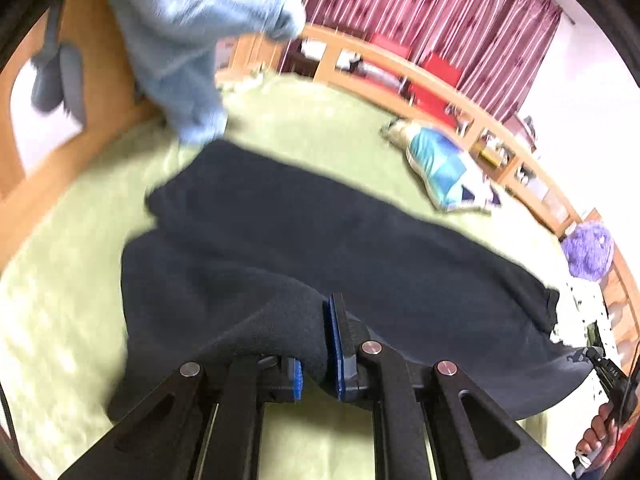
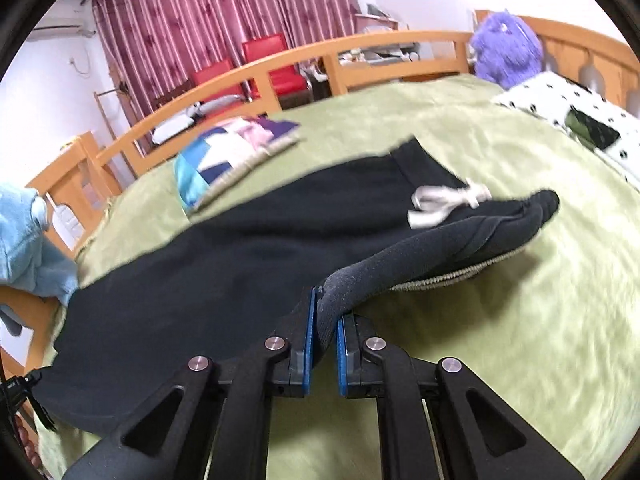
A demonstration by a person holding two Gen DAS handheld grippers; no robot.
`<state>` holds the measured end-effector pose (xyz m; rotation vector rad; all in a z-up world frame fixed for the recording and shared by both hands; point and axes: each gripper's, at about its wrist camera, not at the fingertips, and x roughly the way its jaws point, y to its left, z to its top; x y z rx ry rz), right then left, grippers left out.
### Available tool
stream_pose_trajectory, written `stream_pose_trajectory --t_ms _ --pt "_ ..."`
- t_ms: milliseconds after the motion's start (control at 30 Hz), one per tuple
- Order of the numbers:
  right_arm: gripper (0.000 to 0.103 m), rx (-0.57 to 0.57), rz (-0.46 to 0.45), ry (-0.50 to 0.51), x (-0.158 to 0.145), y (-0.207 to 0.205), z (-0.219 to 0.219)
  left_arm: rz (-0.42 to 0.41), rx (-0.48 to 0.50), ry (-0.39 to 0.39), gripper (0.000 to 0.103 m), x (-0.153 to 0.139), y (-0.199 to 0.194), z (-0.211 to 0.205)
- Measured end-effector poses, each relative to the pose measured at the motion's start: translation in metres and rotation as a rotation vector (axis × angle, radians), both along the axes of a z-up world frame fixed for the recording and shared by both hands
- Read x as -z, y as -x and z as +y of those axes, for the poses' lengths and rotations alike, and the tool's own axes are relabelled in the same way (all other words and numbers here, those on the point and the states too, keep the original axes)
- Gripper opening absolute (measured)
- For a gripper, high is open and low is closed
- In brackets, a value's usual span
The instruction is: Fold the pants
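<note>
A: Left wrist view: the left gripper point(image 1: 320, 344) sits at the bottom centre of the frame, its jaws closed tight on a bunched fold of the dark pants point(image 1: 304, 240). The blue pads point(image 1: 334, 340) pinch the fleecy cloth between them.

B: And where do the pants lie?

A: Across the middle of the frame, spread over the green bedspread point(image 1: 60, 300), running from the centre left to the lower right. Above them, upper left, hangs a light blue garment point(image 1: 180, 40), blurred. A patchwork cushion point(image 1: 444, 168) lies at the centre right, apart from the pants, and a purple plush toy point(image 1: 588, 252) sits at the right edge by the wooden bed rail point(image 1: 400, 76).

B: What does the right wrist view give?

A: The right gripper point(image 2: 328, 328), bottom centre, is likewise closed on the pants point(image 2: 240, 248). A fold of the waist end is squeezed between its blue pads point(image 2: 310, 332) and rises off the bedspread point(image 2: 520, 320). A white drawstring point(image 2: 444, 200) lies on the dark cloth, right of centre.

B: Anything else there?

A: The cushion point(image 2: 224, 164) sits above the pants, left of centre; the plush toy point(image 2: 504, 48) is at the upper right beside a spotted pillow point(image 2: 560, 100). Red chairs point(image 2: 264, 60) stand behind the rail point(image 2: 280, 60), before a striped curtain point(image 2: 224, 12).
</note>
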<state>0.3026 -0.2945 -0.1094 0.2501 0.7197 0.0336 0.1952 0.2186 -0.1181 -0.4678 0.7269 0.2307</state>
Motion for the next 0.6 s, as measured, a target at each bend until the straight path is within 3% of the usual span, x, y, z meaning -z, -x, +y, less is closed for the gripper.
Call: stream_pose_trajectory --t_ms 267,600 --pt "0.009 -0.009 -0.061 -0.02 -0.042 -0.055 0.009 -0.05 -0.007 -0.102 0.011 -0.03 -0.067 0.005" --pt "0.008 -0.038 -0.075 -0.017 -0.035 -0.159 0.028 -0.069 -0.037 -0.166 0.011 -0.025 -0.166 0.003"
